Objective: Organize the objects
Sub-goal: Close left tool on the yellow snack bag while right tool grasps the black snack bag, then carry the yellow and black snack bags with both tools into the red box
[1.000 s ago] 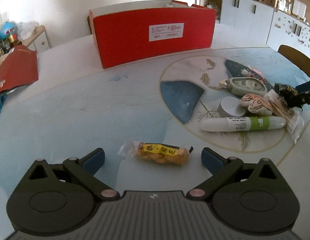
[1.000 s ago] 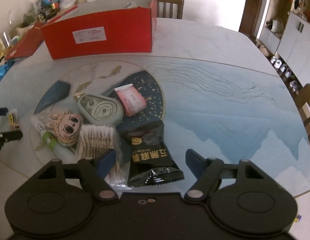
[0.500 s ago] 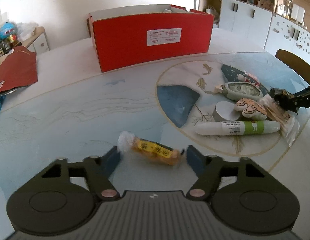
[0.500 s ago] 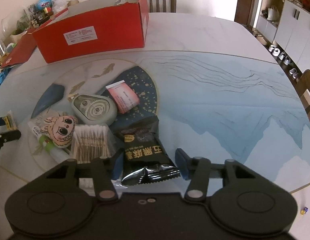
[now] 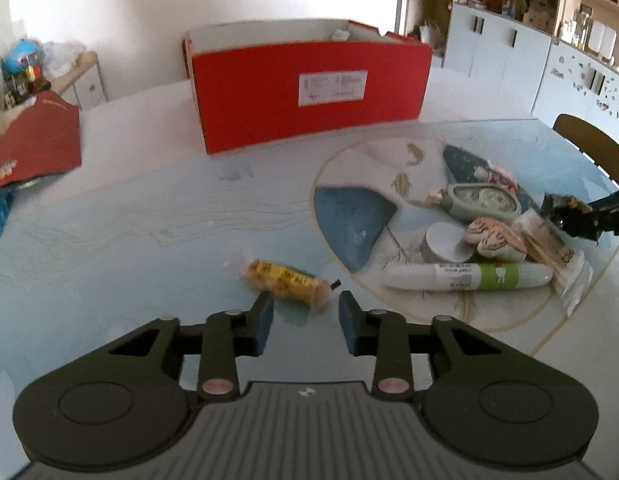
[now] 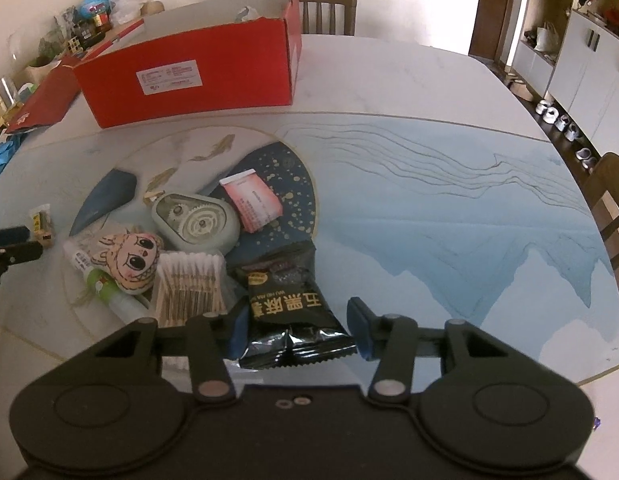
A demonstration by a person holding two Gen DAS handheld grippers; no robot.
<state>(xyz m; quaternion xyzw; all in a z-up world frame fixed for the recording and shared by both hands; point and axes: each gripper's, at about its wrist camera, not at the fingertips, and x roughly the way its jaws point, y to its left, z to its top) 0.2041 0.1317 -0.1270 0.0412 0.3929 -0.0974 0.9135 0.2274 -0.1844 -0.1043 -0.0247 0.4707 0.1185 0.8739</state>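
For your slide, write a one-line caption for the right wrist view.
Right gripper closing around a black snack packet beside cotton swabs, red box behind.

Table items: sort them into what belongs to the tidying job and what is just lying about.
Job: red box; yellow snack by left gripper, jaws closing; black packet between right gripper jaws, closing.

Lying about: red lid; chair; cabinets.

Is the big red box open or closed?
Open. The red box has no lid on top, and its pale inside wall shows.
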